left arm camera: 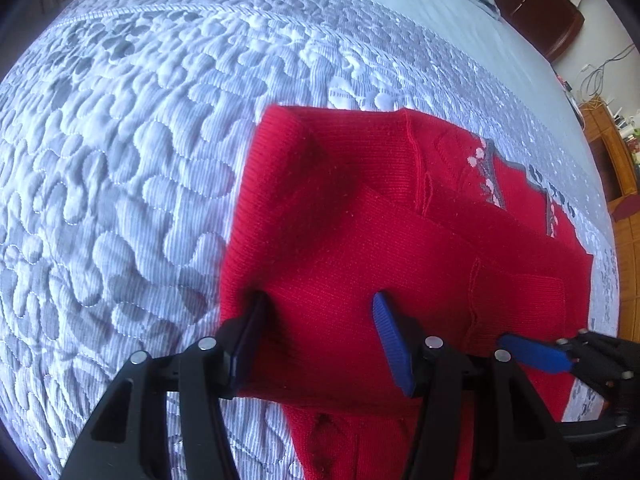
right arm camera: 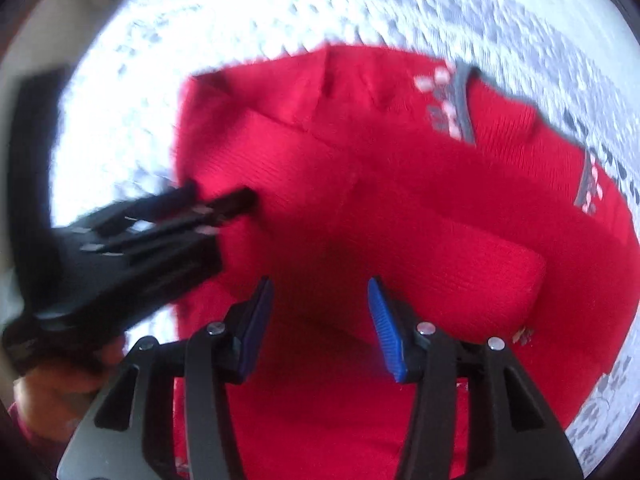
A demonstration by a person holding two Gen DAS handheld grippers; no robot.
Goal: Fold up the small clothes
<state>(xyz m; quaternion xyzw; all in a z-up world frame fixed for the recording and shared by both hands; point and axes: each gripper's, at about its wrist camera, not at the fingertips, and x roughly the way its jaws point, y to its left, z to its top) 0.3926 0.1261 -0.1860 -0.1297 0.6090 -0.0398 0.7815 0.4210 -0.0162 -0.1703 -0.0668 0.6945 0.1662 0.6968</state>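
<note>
A red knit sweater [left arm camera: 360,232] with a grey and pink patterned band lies partly folded on the quilted bedspread [left arm camera: 120,160]. My left gripper [left arm camera: 318,304] is open, its blue-padded fingers spread over the sweater's near left edge. My right gripper [right arm camera: 320,292] is open over the sweater's [right arm camera: 400,208] near part. The right gripper's fingers [left arm camera: 532,354] show at the lower right of the left wrist view. The left gripper's fingers [right arm camera: 224,204] show blurred at the left of the right wrist view, at the sweater's left edge.
The grey-white quilted bedspread [right arm camera: 280,12] surrounds the sweater. A dark brown headboard [left arm camera: 536,4] and wooden furniture [left arm camera: 616,168] with cables stand past the bed's far right edge.
</note>
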